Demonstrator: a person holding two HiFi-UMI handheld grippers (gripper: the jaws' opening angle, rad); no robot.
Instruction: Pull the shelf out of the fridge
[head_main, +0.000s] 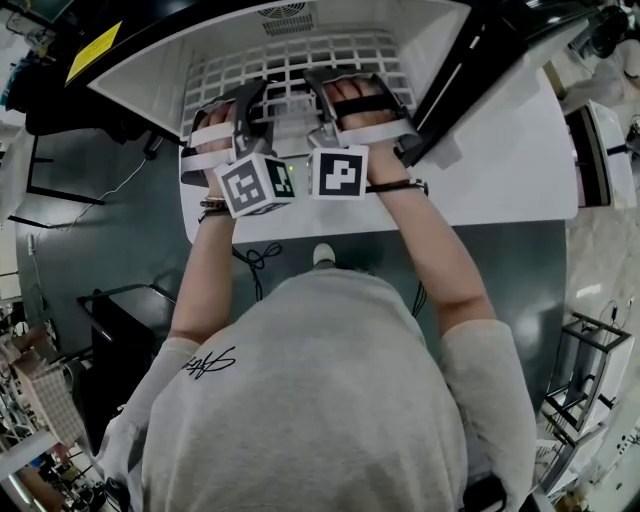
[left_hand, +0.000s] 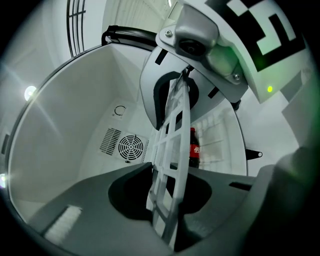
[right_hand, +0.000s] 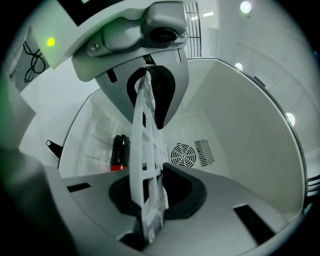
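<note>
- Upper centre of the head view: the white fridge (head_main: 150, 75) stands open, and its white grid shelf (head_main: 290, 55) is inside the cavity, front edge toward the person.
- Left gripper (left_hand: 170, 172): its jaws are clamped onto that front edge. The lattice runs edge-on up the middle of the left gripper view, pinched between the dark pads.
- Right gripper (right_hand: 152, 180): same story, jaws closed tight on the shelf, with the grid rising straight out of the pinch in the right gripper view.
- Why two grips side by side near the middle of the edge? My read is that it keeps the pull even, so the shelf should slide out square rather than skew and jam against the side walls.
- Both grippers are turned so the thin shelf sits flat between the pads, which bite across the lattice bars for a firm hold.
- Contents: the shelf itself looks bare in the head view.
- A dark cola bottle (left_hand: 194, 150) with a red label sits deep inside the fridge, right of the shelf in the left gripper view. It is clear of the grid, though I can't tell whether it stands or lies.
- A round fan vent (left_hand: 131, 147) shows on the back wall, on the other side of the shelf from the bottle.
- The pull-out looks set up but not yet made, as the shelf sits within the cavity.
</note>
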